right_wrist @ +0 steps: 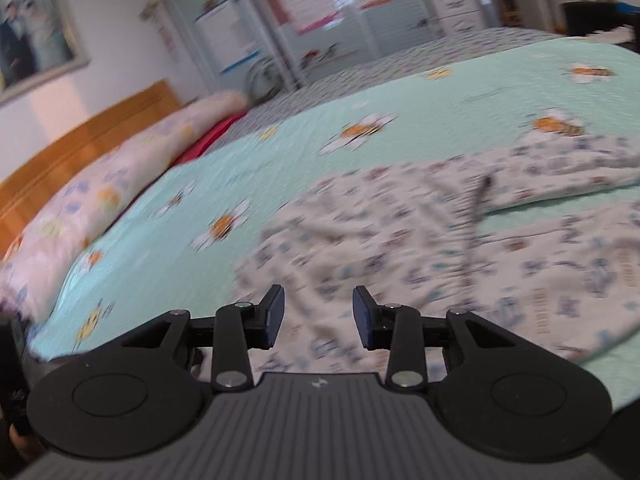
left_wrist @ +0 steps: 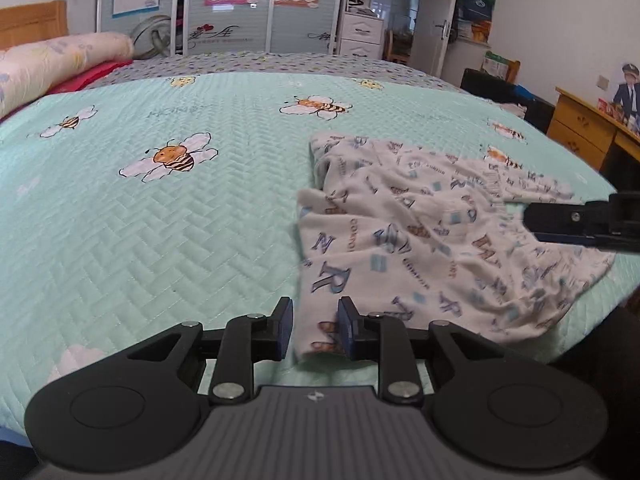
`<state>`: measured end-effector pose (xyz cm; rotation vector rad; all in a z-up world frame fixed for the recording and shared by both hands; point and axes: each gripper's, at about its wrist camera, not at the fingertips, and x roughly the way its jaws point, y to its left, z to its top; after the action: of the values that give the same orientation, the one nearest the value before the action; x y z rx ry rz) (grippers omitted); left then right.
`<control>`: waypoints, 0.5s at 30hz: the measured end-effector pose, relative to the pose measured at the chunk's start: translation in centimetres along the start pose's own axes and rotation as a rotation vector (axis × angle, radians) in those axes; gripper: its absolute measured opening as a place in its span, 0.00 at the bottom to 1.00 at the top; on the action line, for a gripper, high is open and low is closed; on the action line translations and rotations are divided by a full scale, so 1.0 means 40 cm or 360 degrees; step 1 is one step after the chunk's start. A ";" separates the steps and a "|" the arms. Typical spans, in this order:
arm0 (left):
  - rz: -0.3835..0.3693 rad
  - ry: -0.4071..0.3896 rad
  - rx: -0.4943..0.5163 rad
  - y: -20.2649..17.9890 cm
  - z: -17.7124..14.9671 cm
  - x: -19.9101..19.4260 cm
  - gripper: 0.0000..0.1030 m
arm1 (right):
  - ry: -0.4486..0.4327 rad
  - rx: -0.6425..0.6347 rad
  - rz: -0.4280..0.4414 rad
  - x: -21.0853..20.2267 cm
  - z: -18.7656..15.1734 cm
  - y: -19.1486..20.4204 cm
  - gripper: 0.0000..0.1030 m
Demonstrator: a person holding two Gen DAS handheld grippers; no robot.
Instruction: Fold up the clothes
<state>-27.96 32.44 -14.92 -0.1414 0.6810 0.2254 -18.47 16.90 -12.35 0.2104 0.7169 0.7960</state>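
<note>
A white garment with blue letter print [left_wrist: 420, 232] lies rumpled on the mint bee-print bedspread [left_wrist: 160, 208]. My left gripper [left_wrist: 315, 330] is open, its jaws standing either side of the garment's near left corner. My right gripper shows in the left wrist view [left_wrist: 560, 220] at the garment's right side, over the cloth. In the right wrist view the right gripper [right_wrist: 319, 318] is open above the garment [right_wrist: 440, 248], nothing between the jaws. That view is blurred by motion.
A rolled floral quilt [left_wrist: 52, 64] and wooden headboard [left_wrist: 32, 22] lie at the bed's left. A wardrobe [left_wrist: 224, 4] stands behind the bed. A wooden desk [left_wrist: 592, 128] is at the right. The bed's near edge is just below the grippers.
</note>
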 end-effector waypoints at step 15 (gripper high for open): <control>-0.0156 -0.0006 0.0363 0.000 -0.053 0.021 0.26 | 0.0220 0.0095 -0.0006 0.065 -0.054 0.039 0.46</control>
<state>-28.61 32.14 -17.07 0.0443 0.6891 0.0531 -19.53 19.67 -14.61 0.2094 0.8720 0.7917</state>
